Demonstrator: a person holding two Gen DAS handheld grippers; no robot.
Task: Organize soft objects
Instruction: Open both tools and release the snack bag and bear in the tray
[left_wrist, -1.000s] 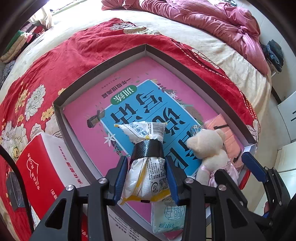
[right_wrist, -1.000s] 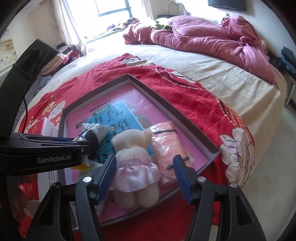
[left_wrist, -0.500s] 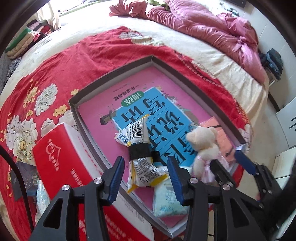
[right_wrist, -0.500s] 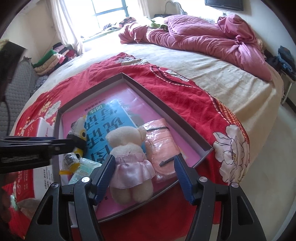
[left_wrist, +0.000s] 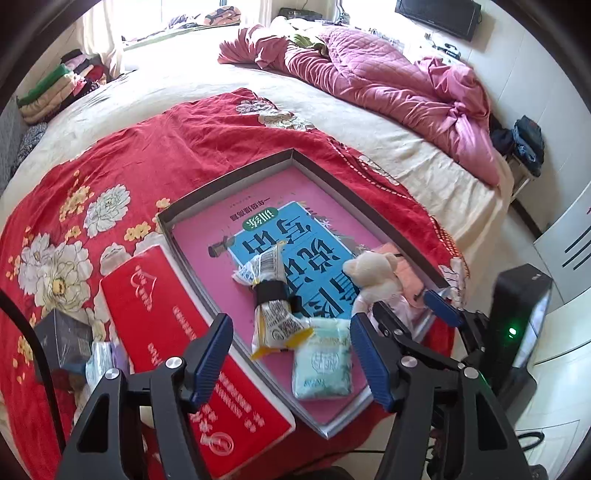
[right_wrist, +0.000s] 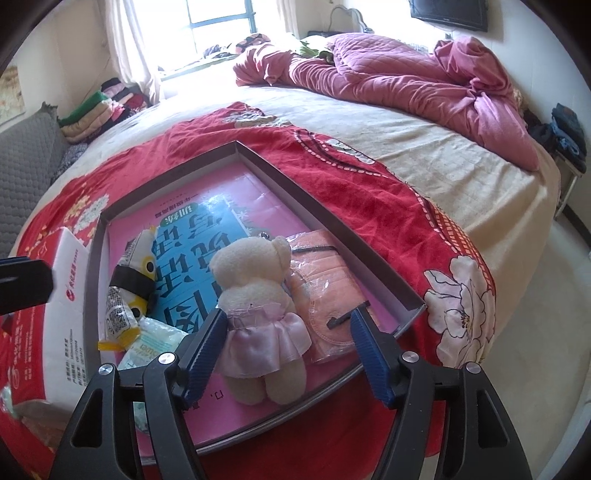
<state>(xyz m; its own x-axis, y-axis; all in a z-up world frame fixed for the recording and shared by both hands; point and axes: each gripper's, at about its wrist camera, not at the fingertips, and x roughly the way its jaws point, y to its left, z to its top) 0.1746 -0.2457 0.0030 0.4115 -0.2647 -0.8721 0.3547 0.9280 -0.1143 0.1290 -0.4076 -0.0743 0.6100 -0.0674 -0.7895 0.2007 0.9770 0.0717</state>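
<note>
Blue-padded right tongs (right_wrist: 288, 350) are opening around the plush bear (right_wrist: 258, 314), pads not pressing it; its long axis is running near to far between them. Left tongs (left_wrist: 291, 358) are opening empty above the snack packet (left_wrist: 273, 299), lying farther in the tray (left_wrist: 229, 181) on the bed.

In the shallow grey tray (left_wrist: 321, 173): one blue book (left_wrist: 295, 254); one teddy bear (right_wrist: 255, 291) in a pink dress; one banded snack packet (left_wrist: 273, 299); one pale green tissue pack (left_wrist: 321, 365); one pink mask packet (right_wrist: 325, 291); beside the tray's left wall, one red tissue box (left_wrist: 177, 347)
</note>
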